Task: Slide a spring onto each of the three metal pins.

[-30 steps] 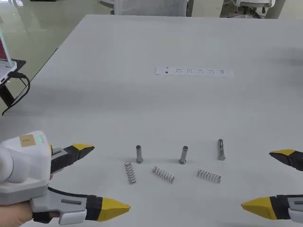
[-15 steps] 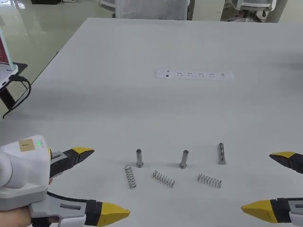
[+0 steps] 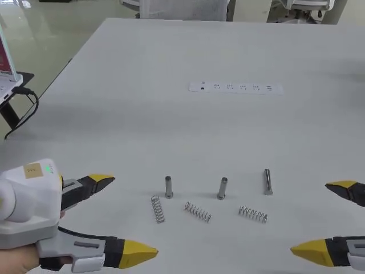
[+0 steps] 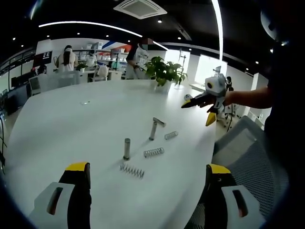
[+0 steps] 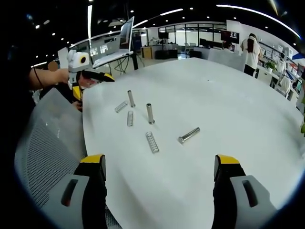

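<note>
Two metal pins (image 3: 169,186) (image 3: 222,188) stand upright near the table's front, and a third pin (image 3: 267,181) lies flat to their right. Just in front of them lie three springs (image 3: 158,208) (image 3: 197,211) (image 3: 252,214), loose on the table. My left gripper (image 3: 122,216) hangs open to the left of the row with nothing in it. On the other side my right gripper (image 3: 320,218) is open too, also holding nothing. The left gripper view has the nearest spring (image 4: 132,170) just ahead of the left gripper (image 4: 147,168). The lying pin (image 5: 189,135) and a spring (image 5: 152,141) sit ahead of the right gripper (image 5: 159,160).
A white power strip (image 3: 235,88) lies flat further back on the white table (image 3: 114,114). A laptop with cables (image 3: 7,74) stands off the table's left edge. A mesh chair (image 5: 47,157) is by the near edge. People stand far back in the room.
</note>
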Available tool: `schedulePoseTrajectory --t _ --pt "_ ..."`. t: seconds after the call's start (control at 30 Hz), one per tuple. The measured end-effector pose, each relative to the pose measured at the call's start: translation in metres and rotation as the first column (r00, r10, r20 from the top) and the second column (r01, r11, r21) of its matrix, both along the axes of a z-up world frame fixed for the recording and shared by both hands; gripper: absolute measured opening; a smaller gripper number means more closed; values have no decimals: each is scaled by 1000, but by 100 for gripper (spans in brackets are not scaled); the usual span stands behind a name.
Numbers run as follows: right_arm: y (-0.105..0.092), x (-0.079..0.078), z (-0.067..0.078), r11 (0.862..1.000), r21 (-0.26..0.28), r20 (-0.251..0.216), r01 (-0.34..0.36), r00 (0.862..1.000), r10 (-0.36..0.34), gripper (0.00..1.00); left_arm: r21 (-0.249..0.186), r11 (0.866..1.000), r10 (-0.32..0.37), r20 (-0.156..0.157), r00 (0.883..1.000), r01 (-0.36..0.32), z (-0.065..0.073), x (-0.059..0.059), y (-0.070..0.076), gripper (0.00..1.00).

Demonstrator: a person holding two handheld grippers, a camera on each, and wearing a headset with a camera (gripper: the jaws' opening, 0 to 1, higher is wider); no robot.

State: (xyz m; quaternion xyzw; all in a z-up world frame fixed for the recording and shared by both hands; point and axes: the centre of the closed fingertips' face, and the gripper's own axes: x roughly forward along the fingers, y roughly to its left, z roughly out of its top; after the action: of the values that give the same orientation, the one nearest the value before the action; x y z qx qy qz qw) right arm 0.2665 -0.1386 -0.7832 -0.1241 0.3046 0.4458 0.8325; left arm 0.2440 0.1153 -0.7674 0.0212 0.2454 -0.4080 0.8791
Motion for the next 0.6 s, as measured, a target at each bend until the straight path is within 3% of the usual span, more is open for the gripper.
schedulePoseTrajectory --t 0.6 --pt "-5 5 2 1000 -20 -5 5 1000 -5 92 -4 1000 -4 11 1000 4 0 11 -3 98"
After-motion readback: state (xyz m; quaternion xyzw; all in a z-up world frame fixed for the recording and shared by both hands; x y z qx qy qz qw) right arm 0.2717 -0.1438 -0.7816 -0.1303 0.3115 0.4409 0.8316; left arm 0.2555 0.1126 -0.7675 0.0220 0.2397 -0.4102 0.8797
